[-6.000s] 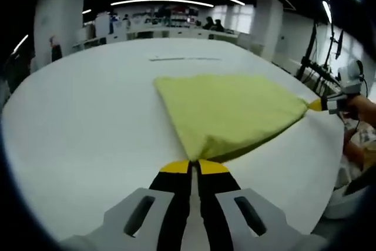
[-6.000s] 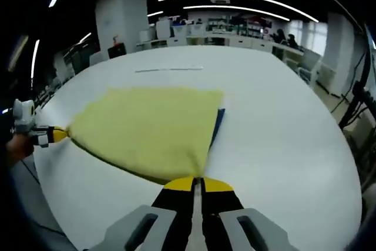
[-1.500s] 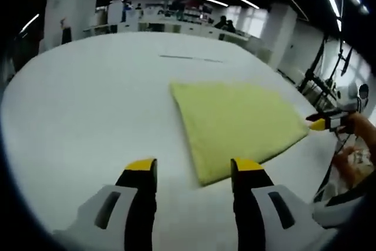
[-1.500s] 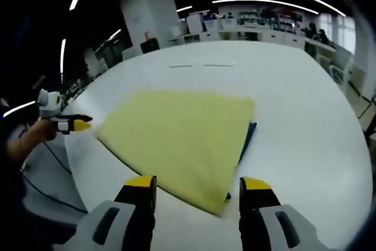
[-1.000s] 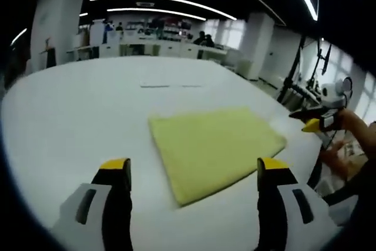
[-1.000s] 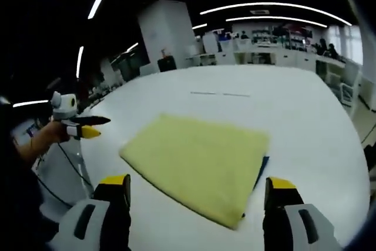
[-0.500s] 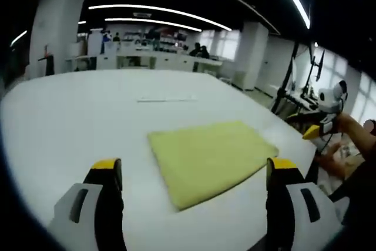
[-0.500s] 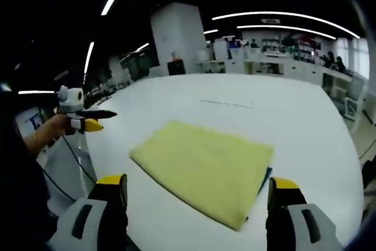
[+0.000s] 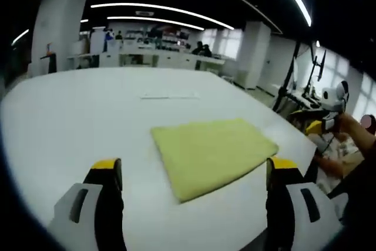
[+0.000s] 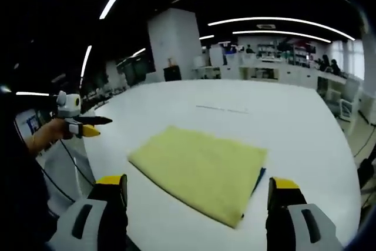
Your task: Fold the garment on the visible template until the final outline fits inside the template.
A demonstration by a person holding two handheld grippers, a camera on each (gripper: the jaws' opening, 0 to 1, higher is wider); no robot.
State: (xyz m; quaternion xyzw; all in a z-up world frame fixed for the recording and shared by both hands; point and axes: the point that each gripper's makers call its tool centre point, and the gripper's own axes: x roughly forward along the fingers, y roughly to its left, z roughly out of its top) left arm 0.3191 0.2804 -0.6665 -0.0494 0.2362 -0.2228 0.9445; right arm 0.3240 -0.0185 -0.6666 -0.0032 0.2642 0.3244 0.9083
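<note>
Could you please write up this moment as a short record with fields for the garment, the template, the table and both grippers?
garment: yellow garment, folded into a flat rectangle on the table, free of both grippers
template: blue template, a thin strip showing along one edge of the garment, the rest covered
table: white table
left gripper: left gripper, open, held back off the garment
right gripper: right gripper, open, held back off the garment
</note>
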